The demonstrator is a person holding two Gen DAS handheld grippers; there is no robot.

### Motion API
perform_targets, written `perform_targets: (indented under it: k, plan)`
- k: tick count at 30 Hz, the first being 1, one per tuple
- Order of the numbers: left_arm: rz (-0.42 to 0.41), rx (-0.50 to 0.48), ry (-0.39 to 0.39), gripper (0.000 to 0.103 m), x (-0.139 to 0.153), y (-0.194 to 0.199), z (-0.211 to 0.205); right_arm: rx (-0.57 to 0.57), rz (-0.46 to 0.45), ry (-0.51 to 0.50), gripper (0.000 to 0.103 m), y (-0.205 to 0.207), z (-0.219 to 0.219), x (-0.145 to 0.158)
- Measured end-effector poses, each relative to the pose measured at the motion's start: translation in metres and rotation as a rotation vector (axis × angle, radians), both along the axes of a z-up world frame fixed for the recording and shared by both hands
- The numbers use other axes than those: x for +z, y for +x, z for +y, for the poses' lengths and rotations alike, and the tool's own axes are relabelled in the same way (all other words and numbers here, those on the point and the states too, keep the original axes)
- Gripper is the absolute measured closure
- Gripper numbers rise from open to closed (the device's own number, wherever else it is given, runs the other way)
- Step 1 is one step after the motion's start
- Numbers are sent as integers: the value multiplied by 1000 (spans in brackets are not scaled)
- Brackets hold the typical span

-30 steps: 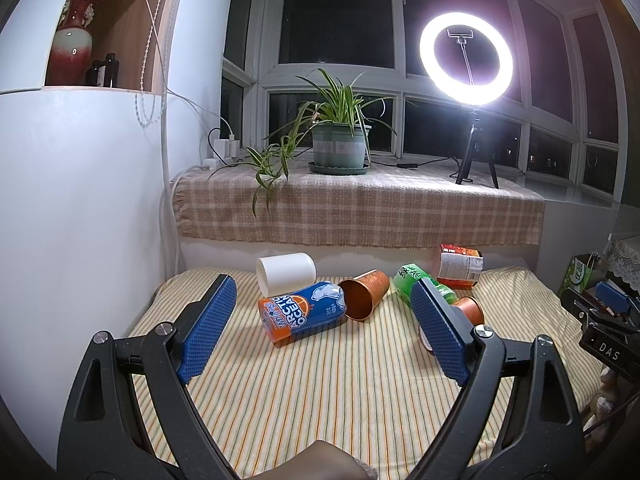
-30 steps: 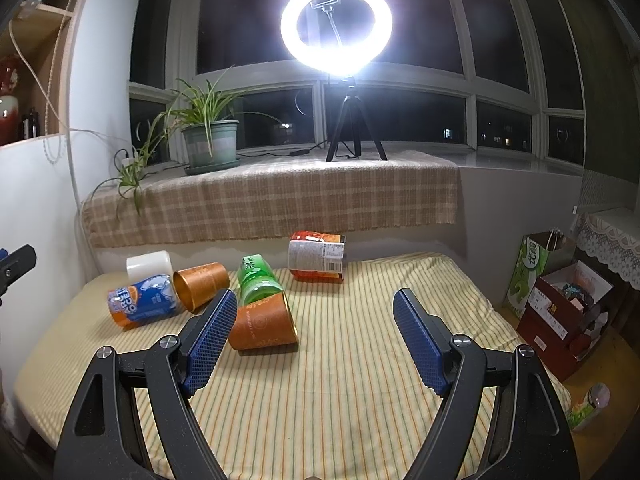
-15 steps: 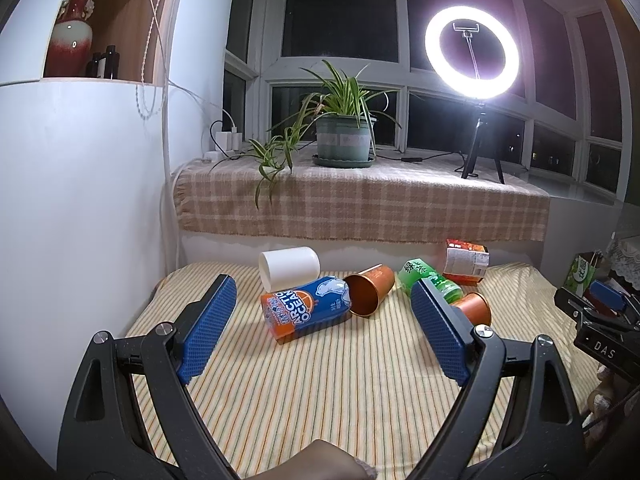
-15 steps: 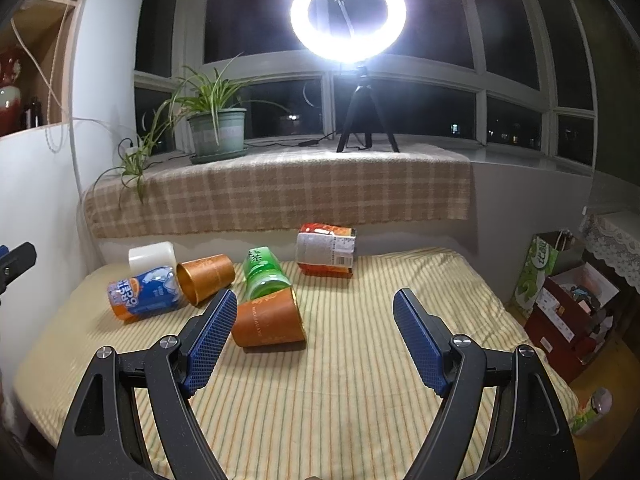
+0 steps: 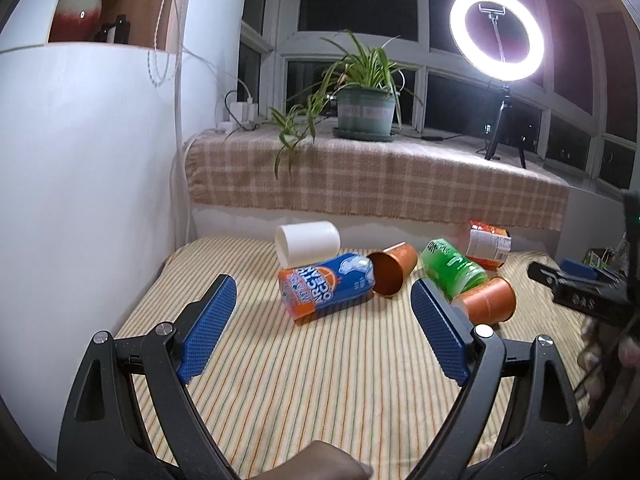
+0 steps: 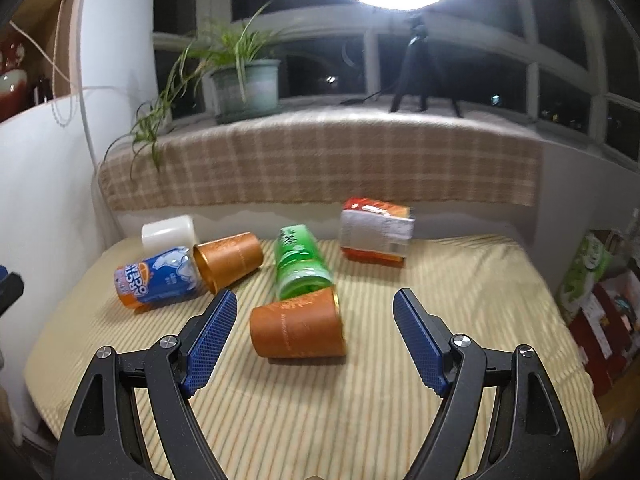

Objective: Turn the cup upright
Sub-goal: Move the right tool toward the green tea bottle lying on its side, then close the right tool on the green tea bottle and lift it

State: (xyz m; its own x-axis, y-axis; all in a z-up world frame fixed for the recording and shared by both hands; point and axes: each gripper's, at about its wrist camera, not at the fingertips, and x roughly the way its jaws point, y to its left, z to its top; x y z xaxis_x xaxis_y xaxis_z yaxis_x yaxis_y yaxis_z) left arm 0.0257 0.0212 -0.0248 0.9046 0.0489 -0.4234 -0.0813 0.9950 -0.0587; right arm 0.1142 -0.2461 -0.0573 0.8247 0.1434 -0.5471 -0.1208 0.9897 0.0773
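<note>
Striped yellow bedding (image 6: 400,420) under a plaid-covered window ledge (image 6: 320,168), lit by a ring light (image 5: 496,34). Orange paper cup (image 6: 298,330) on its side, just beside a green can (image 6: 300,266), between the spread blue pads (image 6: 210,338) of the right gripper (image 6: 316,342). Left gripper (image 5: 322,330) likewise wide open, holding nothing, aimed at a blue-orange can (image 5: 328,288).

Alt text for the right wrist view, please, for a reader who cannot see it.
The open right claw points at an orange cup lying on its side on a striped cloth. Behind lie a green can, a second orange cup, a blue can, a white cup and a carton.
</note>
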Motion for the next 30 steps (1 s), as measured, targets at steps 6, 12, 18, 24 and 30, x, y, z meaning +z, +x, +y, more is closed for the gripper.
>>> perform_targets:
  k: [6, 12, 18, 24, 30]
  plan:
    - [34, 18, 9, 12, -8, 4, 8, 90, 77, -23, 23, 42, 13, -8]
    - [61, 36, 4, 12, -16, 8, 19, 151, 206, -17, 23, 90, 18, -22]
    - [90, 56, -15, 12, -24, 9, 30, 206, 328, 7, 23, 139, 21, -34]
    - [114, 79, -20, 12, -30, 9, 39, 240, 464, 16, 23, 181, 29, -53]
    - [119, 97, -23, 12, -31, 9, 45, 291, 610, -1, 23, 212, 46, -74]
